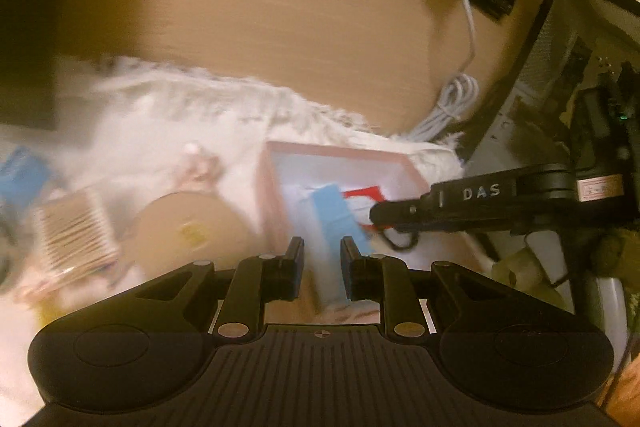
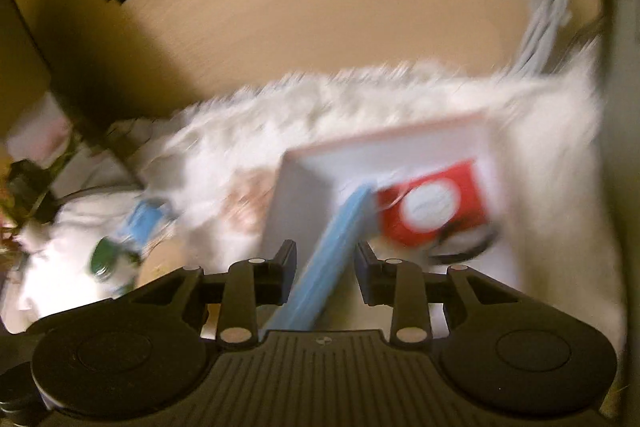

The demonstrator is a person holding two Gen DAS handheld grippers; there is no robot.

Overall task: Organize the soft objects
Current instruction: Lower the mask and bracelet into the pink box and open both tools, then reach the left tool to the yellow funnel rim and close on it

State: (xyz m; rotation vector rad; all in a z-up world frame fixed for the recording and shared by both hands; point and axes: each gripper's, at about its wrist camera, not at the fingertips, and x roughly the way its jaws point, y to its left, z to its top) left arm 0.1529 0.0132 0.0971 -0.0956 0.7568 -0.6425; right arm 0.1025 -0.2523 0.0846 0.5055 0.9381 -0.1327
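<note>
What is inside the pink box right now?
The pink box holds a red packet with a white circle and a blue pack leaning in over its near wall. A dark loop lies beside the red packet. Anything beneath them is covered.

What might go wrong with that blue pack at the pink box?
1. The blue pack leans tilted at the edge of the pink box. The right gripper has open jaws around it, so it may topple onto the white rug instead of landing inside.
2. Both grippers crowd the box. The right one sits close to the left gripper, and they could knock together.
</note>
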